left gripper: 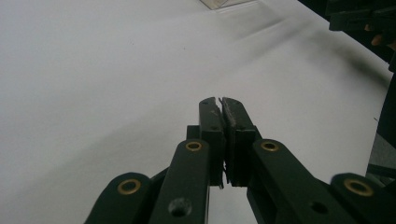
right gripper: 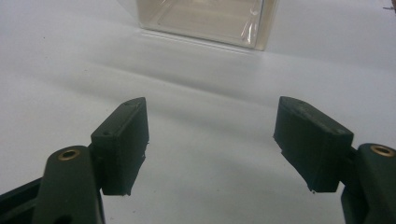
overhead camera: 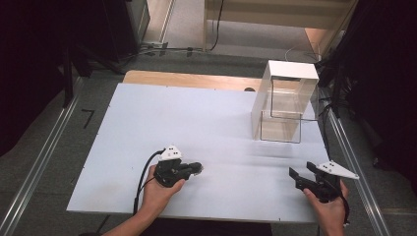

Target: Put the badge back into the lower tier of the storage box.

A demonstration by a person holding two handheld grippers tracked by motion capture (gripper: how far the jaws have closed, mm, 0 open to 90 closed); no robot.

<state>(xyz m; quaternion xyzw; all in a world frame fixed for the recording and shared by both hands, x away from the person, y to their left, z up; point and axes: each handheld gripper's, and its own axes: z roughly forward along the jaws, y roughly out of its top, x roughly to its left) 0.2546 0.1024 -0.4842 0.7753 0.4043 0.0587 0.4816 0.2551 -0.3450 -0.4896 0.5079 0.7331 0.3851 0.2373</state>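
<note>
White table (overhead camera: 196, 128), clear box (overhead camera: 282, 103) ahead.

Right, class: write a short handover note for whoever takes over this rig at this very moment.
Left gripper: jaws shut on nothing, low over the white table at its near left.
Right gripper: jaws wide open, holding nothing, at the near right and facing the clear box.
Clear box: upright with a white top, at the table's far right, apart from both grippers.
Done: nothing visible; the box is untouched.
Left: probably bring the right gripper forward to the box, with the left in support.
</note>
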